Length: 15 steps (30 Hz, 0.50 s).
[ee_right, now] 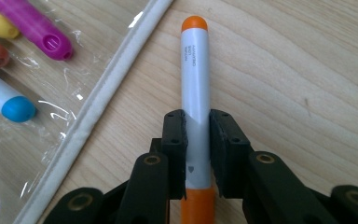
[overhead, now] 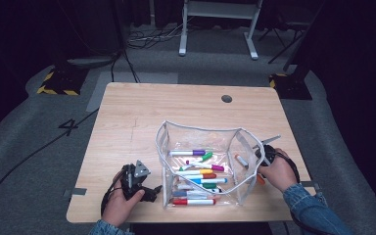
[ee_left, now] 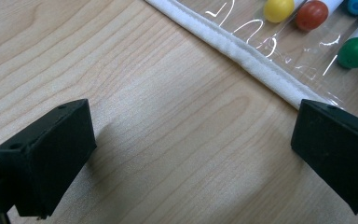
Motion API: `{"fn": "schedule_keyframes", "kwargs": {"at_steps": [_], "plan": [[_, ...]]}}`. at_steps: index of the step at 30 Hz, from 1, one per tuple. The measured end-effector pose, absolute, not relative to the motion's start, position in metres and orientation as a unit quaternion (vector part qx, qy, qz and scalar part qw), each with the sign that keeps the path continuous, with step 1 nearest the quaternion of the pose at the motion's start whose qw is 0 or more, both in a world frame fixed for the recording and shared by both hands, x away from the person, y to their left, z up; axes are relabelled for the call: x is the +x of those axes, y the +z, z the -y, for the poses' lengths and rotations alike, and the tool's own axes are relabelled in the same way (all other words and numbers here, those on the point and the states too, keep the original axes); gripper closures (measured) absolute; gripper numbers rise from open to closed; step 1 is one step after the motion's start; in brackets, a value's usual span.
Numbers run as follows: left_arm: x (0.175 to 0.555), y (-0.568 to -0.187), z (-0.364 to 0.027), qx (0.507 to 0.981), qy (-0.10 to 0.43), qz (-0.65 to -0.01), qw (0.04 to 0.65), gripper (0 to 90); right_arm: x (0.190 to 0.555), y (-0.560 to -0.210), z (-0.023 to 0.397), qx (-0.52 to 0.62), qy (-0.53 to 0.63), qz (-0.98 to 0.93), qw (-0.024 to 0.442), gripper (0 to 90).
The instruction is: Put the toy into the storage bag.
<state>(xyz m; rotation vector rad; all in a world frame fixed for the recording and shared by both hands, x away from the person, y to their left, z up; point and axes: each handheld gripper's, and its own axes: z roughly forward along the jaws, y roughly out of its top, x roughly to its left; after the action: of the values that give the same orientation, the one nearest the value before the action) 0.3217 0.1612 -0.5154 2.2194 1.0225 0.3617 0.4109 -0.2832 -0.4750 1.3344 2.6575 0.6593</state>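
Orange marker [ee_right: 195,93] clamped in the right hand-held gripper [ee_right: 197,154], jaws closed on the white barrel, lying on the worktop [overhead: 137,122] just outside the clear pouch [overhead: 203,166]. Marker's long axis runs in line with the jaws, parallel to the pouch's white edge [ee_right: 100,100]. Pouch opening sits to the left of that hand, close by; likely next move is a lift and short carry leftward over the rim. Left hand-held gripper [overhead: 149,192] is wide open, empty, resting beside the pouch's left edge.
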Motion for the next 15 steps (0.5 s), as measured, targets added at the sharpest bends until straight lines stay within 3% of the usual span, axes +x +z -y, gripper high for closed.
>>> {"fn": "schedule_keyframes", "kwargs": {"at_steps": [5, 15], "plan": [[0.322, -0.515, -0.161, 0.849, 0.138, -0.391, 0.329, 0.0, 0.41, -0.46, 0.288, 0.44, 0.227, -0.868, 0.048, 76.8], [0.321, -0.515, -0.162, 0.849, 0.139, -0.39, 0.328, 0.0, 0.404, -0.397, 0.299, 0.415, 0.243, -0.874, 0.068, 76.8]]}}
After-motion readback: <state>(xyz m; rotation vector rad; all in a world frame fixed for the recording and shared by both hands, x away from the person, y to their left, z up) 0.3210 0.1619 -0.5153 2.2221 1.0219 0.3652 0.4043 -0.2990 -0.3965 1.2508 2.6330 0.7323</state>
